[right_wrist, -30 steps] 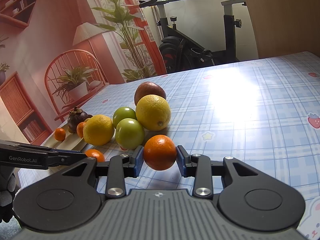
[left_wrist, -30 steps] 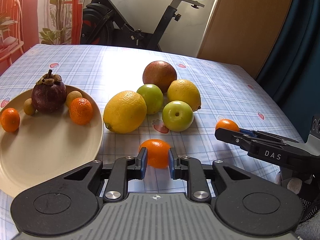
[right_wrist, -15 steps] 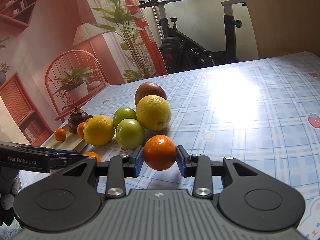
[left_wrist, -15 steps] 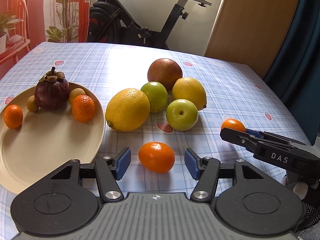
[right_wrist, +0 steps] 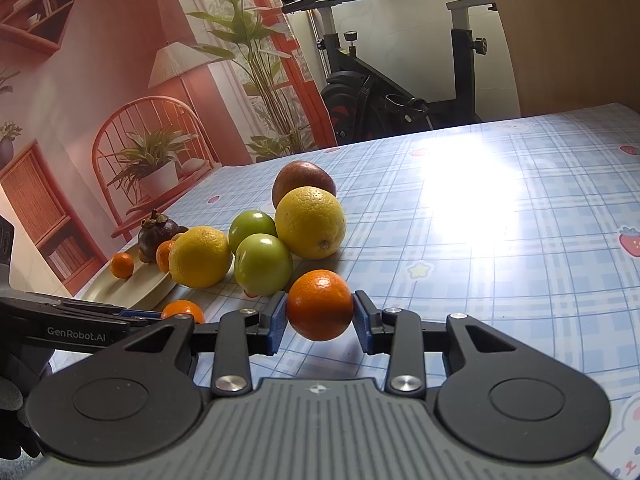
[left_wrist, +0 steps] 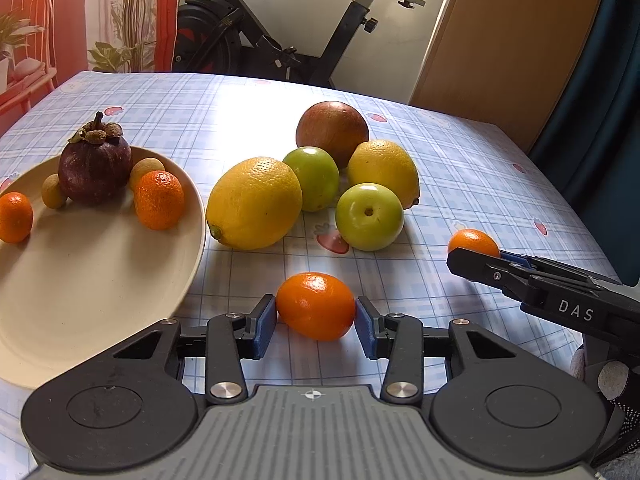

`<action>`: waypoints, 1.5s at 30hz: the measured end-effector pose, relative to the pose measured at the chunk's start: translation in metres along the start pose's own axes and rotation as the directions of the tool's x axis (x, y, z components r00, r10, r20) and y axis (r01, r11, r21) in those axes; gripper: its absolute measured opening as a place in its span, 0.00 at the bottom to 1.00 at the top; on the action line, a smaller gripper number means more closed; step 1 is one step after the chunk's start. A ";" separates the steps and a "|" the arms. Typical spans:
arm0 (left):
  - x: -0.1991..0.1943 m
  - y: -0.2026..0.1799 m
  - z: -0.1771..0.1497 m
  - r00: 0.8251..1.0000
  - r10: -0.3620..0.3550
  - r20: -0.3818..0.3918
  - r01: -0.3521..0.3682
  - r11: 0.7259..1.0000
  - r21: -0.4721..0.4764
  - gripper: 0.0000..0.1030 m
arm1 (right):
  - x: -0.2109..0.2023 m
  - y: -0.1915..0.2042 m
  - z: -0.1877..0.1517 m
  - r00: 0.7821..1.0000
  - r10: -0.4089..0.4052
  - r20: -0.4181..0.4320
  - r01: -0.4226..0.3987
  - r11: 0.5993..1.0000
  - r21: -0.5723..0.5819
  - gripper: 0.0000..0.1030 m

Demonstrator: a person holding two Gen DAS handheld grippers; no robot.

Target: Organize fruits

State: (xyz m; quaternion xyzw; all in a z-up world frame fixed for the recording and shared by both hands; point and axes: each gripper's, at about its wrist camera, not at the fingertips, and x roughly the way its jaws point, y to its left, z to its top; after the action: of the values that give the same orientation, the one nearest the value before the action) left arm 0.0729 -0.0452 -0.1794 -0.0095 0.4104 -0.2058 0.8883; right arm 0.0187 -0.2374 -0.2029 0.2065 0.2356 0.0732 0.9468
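Observation:
In the left wrist view, my left gripper [left_wrist: 315, 323] is shut on a small orange mandarin [left_wrist: 316, 305] low over the tablecloth. A beige plate [left_wrist: 92, 276] at the left holds a dark mangosteen [left_wrist: 94, 168], two mandarins [left_wrist: 159, 200] and two small longans. In the right wrist view, my right gripper [right_wrist: 319, 320] is shut on another mandarin [right_wrist: 319, 304], held just above the table. That gripper also shows at the right of the left wrist view [left_wrist: 476, 256].
A cluster of loose fruit sits mid-table: two yellow lemons [left_wrist: 254, 202], two green apples [left_wrist: 369, 216] and a reddish round fruit [left_wrist: 332, 130]. An exercise bike [left_wrist: 280, 40] stands beyond the far table edge. The table's right edge [left_wrist: 592, 220] is close.
My left gripper opened wide around the mandarin on the table half a second ago and has now closed on it again. My right gripper has stayed shut on its mandarin.

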 end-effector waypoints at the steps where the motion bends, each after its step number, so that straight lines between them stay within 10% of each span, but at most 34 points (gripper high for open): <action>1: -0.001 0.000 -0.001 1.000 0.000 0.003 0.000 1.000 0.005 0.43 | 0.000 0.000 0.000 1.000 0.000 0.000 0.000 1.000 0.000 0.36; 24: -0.037 0.011 0.017 0.996 -0.008 0.084 0.005 0.999 0.036 0.43 | 0.001 0.000 0.000 1.000 0.001 -0.008 -0.001 1.000 0.015 0.36; 45: -0.095 0.119 0.045 0.985 0.093 0.146 -0.068 0.983 -0.171 0.43 | 0.005 0.052 0.057 0.999 0.038 -0.015 -0.039 0.996 -0.085 0.36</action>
State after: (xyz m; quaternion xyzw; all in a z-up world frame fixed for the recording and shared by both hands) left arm 0.0932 0.0924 -0.1024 -0.0823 0.3564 -0.1334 0.9211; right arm 0.0482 -0.2097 -0.1375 0.1701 0.2345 0.1030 0.9516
